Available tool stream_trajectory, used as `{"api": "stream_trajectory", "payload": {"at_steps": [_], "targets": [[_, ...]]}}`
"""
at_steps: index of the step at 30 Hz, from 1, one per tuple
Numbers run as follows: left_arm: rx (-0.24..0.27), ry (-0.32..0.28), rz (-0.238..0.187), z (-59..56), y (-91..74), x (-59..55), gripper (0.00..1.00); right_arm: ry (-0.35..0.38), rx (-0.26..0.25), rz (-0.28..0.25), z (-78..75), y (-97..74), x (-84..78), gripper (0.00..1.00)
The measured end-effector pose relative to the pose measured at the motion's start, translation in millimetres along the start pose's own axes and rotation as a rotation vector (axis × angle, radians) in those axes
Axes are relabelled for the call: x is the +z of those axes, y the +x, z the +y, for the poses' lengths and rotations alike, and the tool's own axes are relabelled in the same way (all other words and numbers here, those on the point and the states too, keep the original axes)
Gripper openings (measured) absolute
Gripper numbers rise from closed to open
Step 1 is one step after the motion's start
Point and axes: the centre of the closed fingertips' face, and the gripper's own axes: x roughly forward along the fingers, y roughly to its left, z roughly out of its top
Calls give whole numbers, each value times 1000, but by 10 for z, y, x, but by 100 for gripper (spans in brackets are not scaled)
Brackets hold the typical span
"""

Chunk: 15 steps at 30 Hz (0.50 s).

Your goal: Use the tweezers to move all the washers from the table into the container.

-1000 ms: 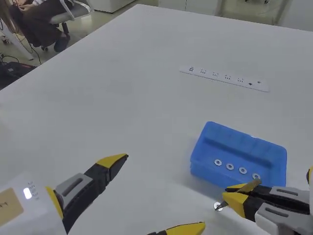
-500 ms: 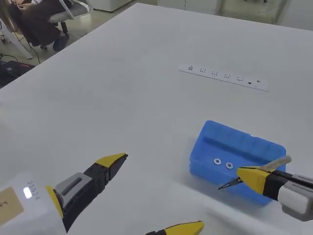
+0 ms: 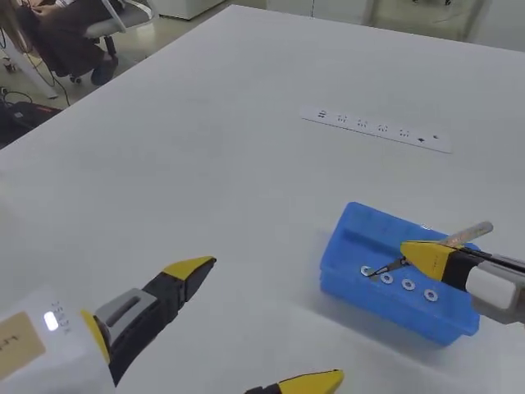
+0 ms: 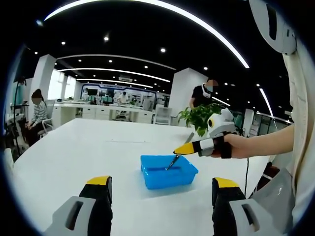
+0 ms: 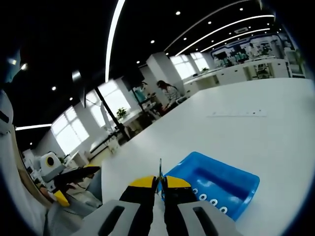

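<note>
A blue container (image 3: 459,316) sits on the white table at the lower right, with a row of several small metal washers (image 3: 408,284) on its floor. My right gripper (image 3: 422,254) reaches in from the right, shut on thin tweezers (image 3: 385,268). Their tip is low inside the container at the left end of the washer row; I cannot tell whether it holds a washer. The right gripper view has the tweezers (image 5: 160,171) pointing at the container (image 5: 231,177). My left gripper (image 3: 262,322) hovers open and empty at the bottom left, well clear of the container (image 4: 167,174).
A white power strip (image 3: 373,130) lies on the table beyond the container. The table's left edge runs diagonally at the top left, with a seated person and a chair (image 3: 90,33) past it. Other people stand in the background.
My right gripper has lifted the tweezers, with a washer at their tip, from the table in front of the container and moved them over its wall, down inside. The left gripper has stayed put.
</note>
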Motion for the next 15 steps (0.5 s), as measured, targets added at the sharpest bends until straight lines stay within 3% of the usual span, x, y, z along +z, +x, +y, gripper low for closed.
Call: {"api": "stream_trajectory", "payload": {"at_steps": [15], "targets": [[-1, 7, 12, -11, 11, -19, 84, -95, -64, 84, -315, 299, -96, 3]]}}
